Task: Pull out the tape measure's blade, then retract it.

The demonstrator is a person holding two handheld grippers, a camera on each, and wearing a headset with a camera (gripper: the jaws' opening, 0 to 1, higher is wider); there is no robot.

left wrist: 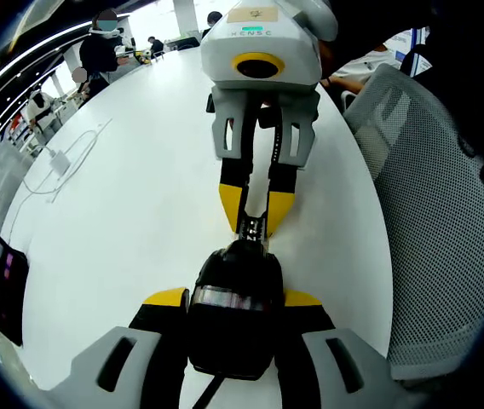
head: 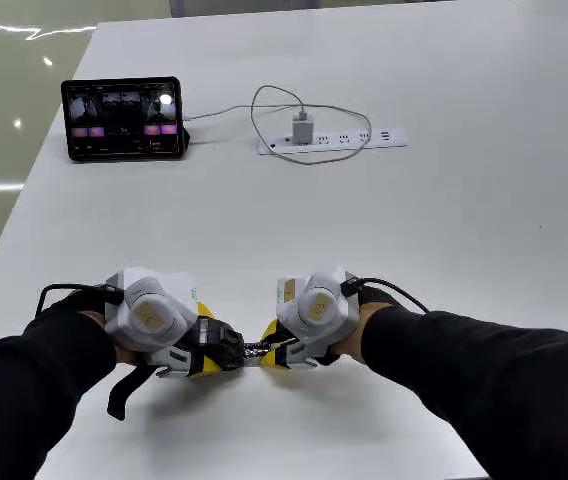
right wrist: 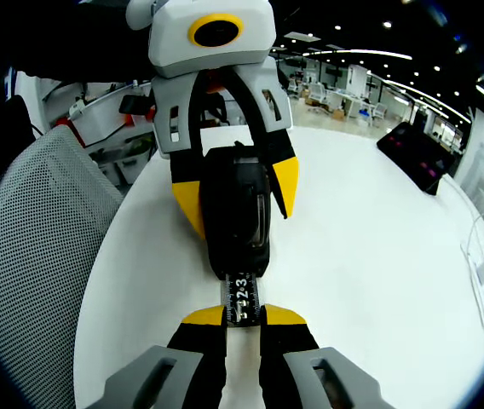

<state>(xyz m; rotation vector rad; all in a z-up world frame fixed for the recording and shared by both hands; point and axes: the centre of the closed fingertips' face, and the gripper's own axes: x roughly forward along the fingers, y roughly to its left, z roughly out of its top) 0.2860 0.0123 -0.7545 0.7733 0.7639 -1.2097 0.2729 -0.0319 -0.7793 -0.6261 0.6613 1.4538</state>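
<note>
The black tape measure case [left wrist: 235, 311] sits between the yellow-tipped jaws of my left gripper [left wrist: 235, 300], which is shut on it just above the white table. In the right gripper view the same case [right wrist: 236, 213] faces me, and a short stretch of blade [right wrist: 242, 300] with printed numbers runs out of it. My right gripper [right wrist: 244, 317] is shut on the blade's end. In the head view both grippers meet near the table's front edge, left gripper [head: 209, 350] and right gripper [head: 274, 352] a few centimetres apart, with the blade [head: 255, 351] bridging them.
A tablet [head: 124, 118] stands at the far left of the table [head: 384, 230]. A white power strip [head: 334, 141] with a charger and looped cable lies behind the middle. A mesh chair [left wrist: 434, 213] stands by the table's edge. People are at the room's far end.
</note>
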